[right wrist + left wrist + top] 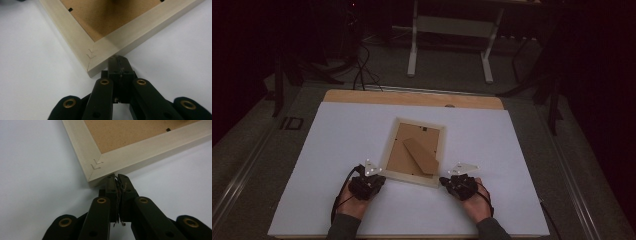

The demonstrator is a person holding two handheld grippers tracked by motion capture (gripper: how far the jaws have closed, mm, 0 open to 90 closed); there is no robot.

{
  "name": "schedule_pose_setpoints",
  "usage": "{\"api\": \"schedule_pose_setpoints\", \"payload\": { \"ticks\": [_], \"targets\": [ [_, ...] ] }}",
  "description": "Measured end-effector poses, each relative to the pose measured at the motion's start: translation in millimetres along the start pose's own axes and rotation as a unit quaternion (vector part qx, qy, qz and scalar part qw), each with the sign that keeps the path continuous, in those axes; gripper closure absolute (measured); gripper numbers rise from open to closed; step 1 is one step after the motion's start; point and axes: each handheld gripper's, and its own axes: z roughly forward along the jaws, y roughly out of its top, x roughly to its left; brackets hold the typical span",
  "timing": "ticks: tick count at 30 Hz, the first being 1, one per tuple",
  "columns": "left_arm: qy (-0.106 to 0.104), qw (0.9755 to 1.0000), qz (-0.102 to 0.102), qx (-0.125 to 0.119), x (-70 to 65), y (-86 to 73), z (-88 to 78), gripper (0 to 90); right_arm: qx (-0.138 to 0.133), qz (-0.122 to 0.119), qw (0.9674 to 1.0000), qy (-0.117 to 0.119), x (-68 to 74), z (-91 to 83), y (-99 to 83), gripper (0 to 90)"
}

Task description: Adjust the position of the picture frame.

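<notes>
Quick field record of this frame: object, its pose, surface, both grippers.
object: pale wooden picture frame with brown fibreboard back
pose: lying face down, brown easel stand folded flat on the back
surface: white board on a wooden-edged table
left gripper: jaws shut, tips at the frame's near left corner, nothing between them
right gripper: jaws shut, tips against the frame's near right corner, nothing between them
hands: one on each gripper, at the near edge of the board

Picture frame (140, 150): pale, smooth matt wood; backing board (130, 133) brown, fibrous. Counter (37, 195) ahead of gripper: white, matt, paper-like.
</notes>
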Motion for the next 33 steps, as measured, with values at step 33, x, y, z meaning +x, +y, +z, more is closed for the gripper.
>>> {"api": "schedule_pose_setpoints", "payload": {
  "ticks": [33],
  "targets": [
    [0.014, 0.9999, 0.002, -0.008, 4.0, 3.2, 4.7, 88.0, -0.002, -0.063, 0.9959, 0.064, 52.1, 27.7, 21.3, 90.0]
  ]
}}
